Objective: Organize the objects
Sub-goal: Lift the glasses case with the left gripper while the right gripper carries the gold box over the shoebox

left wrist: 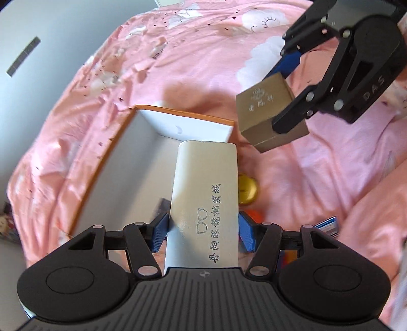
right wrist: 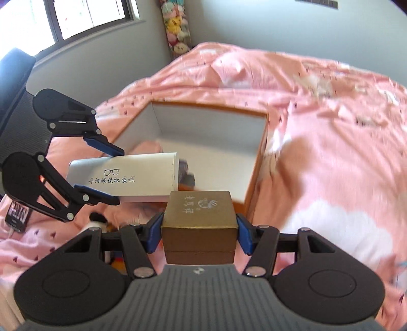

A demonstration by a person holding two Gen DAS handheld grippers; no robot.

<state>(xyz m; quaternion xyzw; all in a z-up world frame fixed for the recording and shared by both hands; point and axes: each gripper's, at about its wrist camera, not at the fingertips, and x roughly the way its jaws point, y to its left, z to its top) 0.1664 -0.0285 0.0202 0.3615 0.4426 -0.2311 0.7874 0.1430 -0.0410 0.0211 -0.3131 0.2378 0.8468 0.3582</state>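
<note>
My left gripper [left wrist: 203,229] is shut on a silver glasses case [left wrist: 206,201] with black lettering, held over the near edge of an open white box with orange rim [left wrist: 142,142]. My right gripper [right wrist: 199,229] is shut on a small gold-brown box [right wrist: 199,219], held above the bed just short of the white box [right wrist: 211,132]. In the left wrist view the right gripper [left wrist: 287,96] holds the gold box [left wrist: 264,107] to the right of the white box. In the right wrist view the left gripper [right wrist: 114,175] holds the case [right wrist: 127,178] at the box's near left corner.
The pink patterned bedspread [left wrist: 203,51] lies all around. A round gold tin [left wrist: 248,188] and small colourful items [left wrist: 328,225] lie by the box. Grey walls, a window [right wrist: 76,17] and a plush-toy column [right wrist: 176,30] are at the back.
</note>
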